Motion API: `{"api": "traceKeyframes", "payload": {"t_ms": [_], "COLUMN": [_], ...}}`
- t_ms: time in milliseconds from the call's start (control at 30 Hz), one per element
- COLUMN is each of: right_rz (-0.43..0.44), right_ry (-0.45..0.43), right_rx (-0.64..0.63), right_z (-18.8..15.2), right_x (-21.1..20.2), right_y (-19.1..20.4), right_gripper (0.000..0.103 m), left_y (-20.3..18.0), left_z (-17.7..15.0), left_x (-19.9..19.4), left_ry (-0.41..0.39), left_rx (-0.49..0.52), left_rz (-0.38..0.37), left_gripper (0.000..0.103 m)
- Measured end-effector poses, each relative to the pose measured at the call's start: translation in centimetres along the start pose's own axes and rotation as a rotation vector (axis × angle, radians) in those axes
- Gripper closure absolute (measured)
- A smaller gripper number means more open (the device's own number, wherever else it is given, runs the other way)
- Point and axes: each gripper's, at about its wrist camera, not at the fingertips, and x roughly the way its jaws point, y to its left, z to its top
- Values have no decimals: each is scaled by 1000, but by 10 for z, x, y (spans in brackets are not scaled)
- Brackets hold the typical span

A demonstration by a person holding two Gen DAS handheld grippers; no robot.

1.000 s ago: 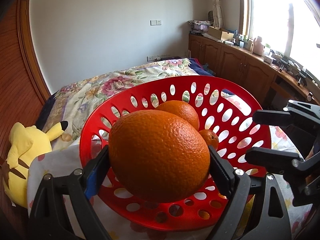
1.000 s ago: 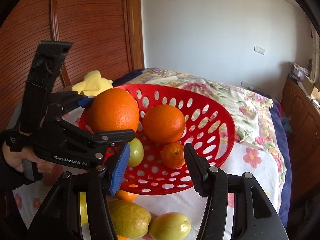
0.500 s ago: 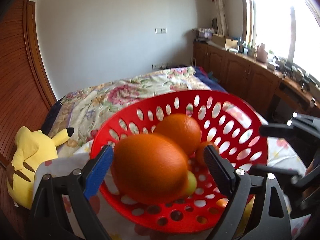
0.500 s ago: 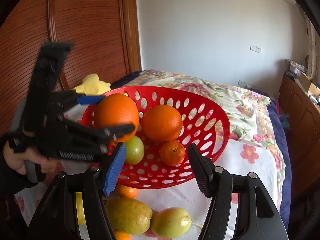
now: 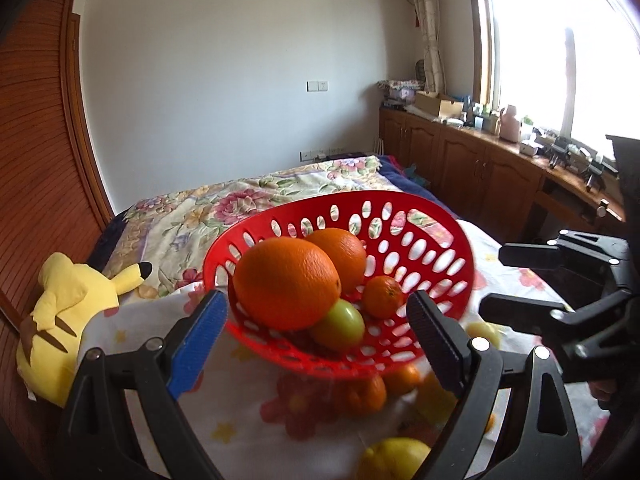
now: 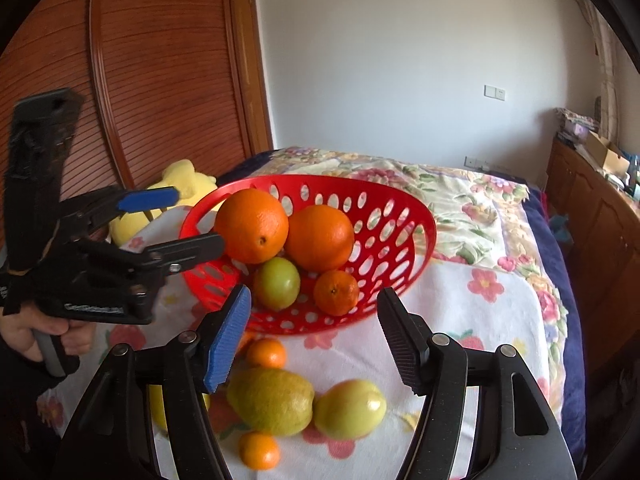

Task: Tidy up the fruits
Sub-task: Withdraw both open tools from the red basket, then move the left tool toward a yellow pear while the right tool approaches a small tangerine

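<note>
Pear [image 6: 271,405] on cloth: firm, smooth, rolls; grab across widest belly; right gripper [image 6: 312,338] empty, jaws opening, left gripper [image 5: 316,340] wide, empty.

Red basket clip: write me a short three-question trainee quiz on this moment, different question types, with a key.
1. True or false: the left gripper is clamped on the large orange.
2. How many fruits lie in the red basket? A) two B) four C) six
3. Fill in: the plush toy beside the basket is coloured ____.

Key:
1. False; its jaws stand apart, and the orange lies in the basket.
2. B: two large oranges, a small mandarin and a green fruit.
3. Yellow.
</note>
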Motion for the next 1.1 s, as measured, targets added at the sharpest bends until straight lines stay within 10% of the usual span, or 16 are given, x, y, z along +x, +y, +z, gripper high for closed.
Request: {"api": "traceKeyframes", "payload": {"t_ms": [1100], "right_rz": [-36], "right_ry": [68], "right_rx": [41], "right_z": [-93], "right_x": [-34], "right_y": [45], "right_gripper": [51], "left_y": [-13], "left_z": [-124], "left_x": [-66], "left_ry": [-42], "left_rx": [-77], "left_rz": [12], "left_gripper": [11]}}
